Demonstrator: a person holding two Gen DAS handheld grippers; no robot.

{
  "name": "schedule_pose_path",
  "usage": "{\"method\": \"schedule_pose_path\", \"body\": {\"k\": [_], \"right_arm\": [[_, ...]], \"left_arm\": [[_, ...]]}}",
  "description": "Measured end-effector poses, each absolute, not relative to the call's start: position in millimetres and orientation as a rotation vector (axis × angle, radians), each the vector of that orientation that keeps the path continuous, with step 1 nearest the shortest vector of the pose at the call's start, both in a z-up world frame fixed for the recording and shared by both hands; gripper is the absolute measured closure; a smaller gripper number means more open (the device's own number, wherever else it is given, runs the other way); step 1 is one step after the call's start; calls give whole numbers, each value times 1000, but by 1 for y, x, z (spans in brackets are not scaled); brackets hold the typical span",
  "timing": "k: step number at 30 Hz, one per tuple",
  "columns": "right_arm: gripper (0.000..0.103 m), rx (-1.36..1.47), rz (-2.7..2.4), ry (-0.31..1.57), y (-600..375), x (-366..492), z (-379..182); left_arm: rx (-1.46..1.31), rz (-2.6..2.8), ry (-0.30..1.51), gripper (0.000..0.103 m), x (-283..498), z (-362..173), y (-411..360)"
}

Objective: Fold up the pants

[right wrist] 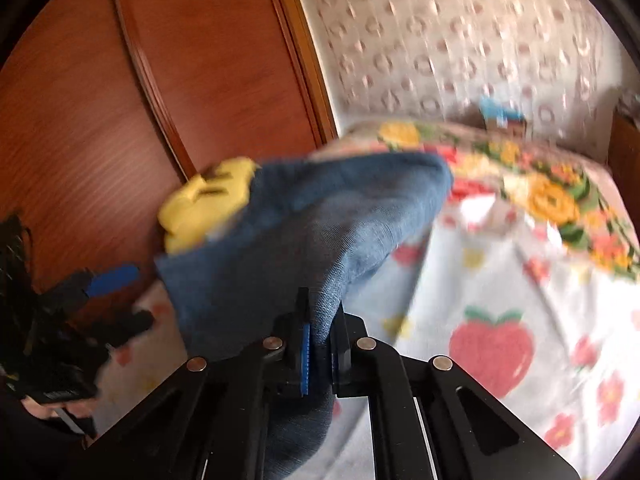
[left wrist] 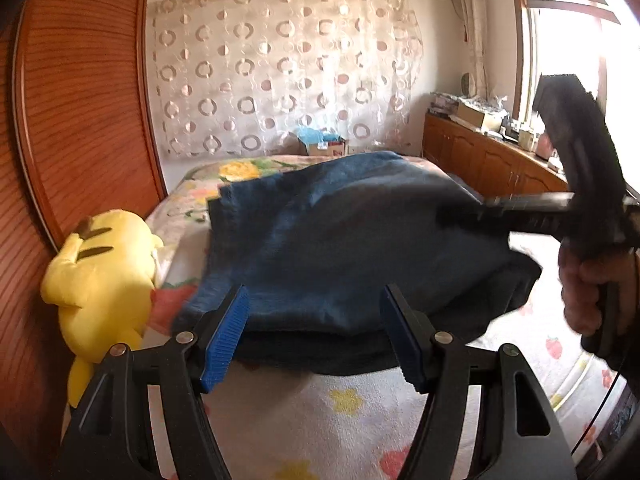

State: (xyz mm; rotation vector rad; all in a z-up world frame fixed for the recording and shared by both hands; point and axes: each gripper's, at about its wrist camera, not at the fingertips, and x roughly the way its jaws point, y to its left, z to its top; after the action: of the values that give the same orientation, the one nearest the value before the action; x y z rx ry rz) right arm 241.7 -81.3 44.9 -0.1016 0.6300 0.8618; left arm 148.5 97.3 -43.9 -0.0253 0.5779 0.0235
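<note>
Right gripper [right wrist: 320, 344] clamped a fold of the blue pants [right wrist: 304, 236], lifting it off the bed [right wrist: 520, 280]. Left gripper [left wrist: 316, 332] stood open, nothing between its pads, pants bunched near the headboard-side edge beside a yellow plush toy [left wrist: 100, 276].

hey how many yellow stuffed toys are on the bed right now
1. The yellow plush toy lies at the bed's left edge against the wooden wardrobe, beside the blue denim pants. Others may be hidden behind them.

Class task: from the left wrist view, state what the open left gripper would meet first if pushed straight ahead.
Probably the blue jeans: the left gripper points at their near folded edge, though depth is uncertain.
</note>
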Motion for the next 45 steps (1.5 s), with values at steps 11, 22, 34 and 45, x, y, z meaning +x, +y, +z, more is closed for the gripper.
{"method": "schedule_pose_path", "body": {"k": [11, 22, 34, 45], "right_arm": [[97, -149, 724, 520, -214, 187, 95], [95, -65, 537, 698, -349, 182, -4], [53, -47, 438, 730, -325, 186, -26], [48, -20, 439, 757, -309, 176, -20]], "left_arm": [[25, -55, 537, 34, 133, -7, 55], [72, -268, 611, 34, 160, -22, -50], [113, -356, 758, 34, 192, -72, -111], [151, -354, 814, 34, 195, -97, -121]]}}
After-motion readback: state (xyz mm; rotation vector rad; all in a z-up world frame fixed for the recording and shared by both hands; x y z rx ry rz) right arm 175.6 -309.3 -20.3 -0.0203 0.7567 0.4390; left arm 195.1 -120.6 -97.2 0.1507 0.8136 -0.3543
